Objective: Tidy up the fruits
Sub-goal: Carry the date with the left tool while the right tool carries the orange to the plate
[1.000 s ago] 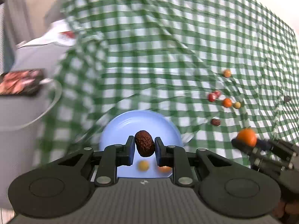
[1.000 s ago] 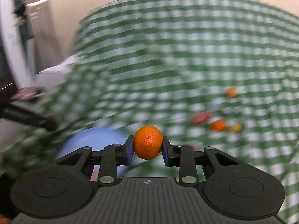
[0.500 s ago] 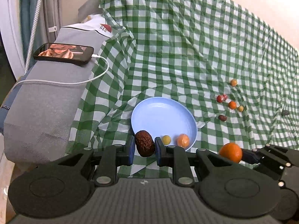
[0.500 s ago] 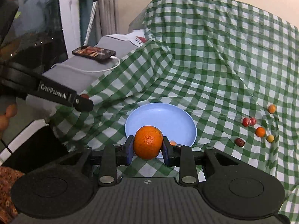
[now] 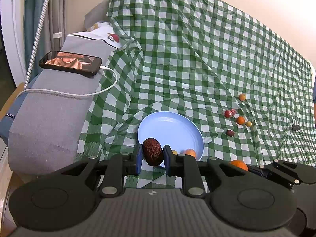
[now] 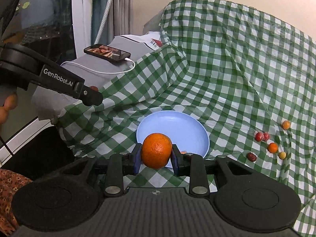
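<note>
My left gripper (image 5: 152,155) is shut on a wrinkled brown date (image 5: 152,151), held just short of the near rim of the light blue plate (image 5: 169,128). Two small fruits (image 5: 190,152) lie in the plate's near part. My right gripper (image 6: 156,154) is shut on an orange (image 6: 156,150), also above the near rim of the plate (image 6: 177,126). The right gripper and its orange (image 5: 239,165) show at the lower right of the left wrist view. Several small fruits (image 5: 240,120) lie loose on the green checked cloth, right of the plate; they also show in the right wrist view (image 6: 273,147).
A phone (image 5: 70,61) with a white cable lies on a grey cushion at the left. The green checked cloth (image 5: 197,59) rises steeply behind the plate. A small dark object (image 5: 295,127) lies at the far right. A window and curtain stand at the far left.
Both grippers have drawn back and up from the plate, each still holding its fruit. The plate now sits farther ahead, and the phone and cushion have come into view.
</note>
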`<act>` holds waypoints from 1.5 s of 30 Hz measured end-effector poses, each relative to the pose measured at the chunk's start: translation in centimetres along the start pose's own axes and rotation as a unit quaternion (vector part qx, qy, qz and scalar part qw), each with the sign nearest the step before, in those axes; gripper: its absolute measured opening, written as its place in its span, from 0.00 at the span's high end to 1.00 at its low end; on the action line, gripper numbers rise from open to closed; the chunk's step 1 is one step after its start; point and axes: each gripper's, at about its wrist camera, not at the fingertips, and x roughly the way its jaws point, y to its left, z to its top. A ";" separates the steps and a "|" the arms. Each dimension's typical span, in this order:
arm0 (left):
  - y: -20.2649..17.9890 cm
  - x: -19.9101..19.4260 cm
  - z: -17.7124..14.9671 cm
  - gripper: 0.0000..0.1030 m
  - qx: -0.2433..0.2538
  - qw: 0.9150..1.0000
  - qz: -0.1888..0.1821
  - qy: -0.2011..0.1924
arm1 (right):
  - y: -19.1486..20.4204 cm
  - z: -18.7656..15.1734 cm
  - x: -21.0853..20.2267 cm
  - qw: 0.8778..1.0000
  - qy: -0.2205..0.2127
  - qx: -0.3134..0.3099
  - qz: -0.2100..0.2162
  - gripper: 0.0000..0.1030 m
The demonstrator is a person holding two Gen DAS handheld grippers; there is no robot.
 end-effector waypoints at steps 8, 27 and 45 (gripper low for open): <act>-0.4 1.3 1.1 0.77 -0.001 1.000 0.003 0.011 | -1.1 0.3 1.2 1.000 0.016 0.014 0.004 0.69; -2.0 13.8 4.8 0.77 0.029 0.996 0.004 0.088 | -5.8 1.1 11.1 0.996 0.069 0.046 -0.016 0.69; -1.9 22.1 6.1 0.00 0.062 0.994 0.030 0.080 | -7.8 2.1 19.3 0.994 0.108 0.025 -0.011 0.16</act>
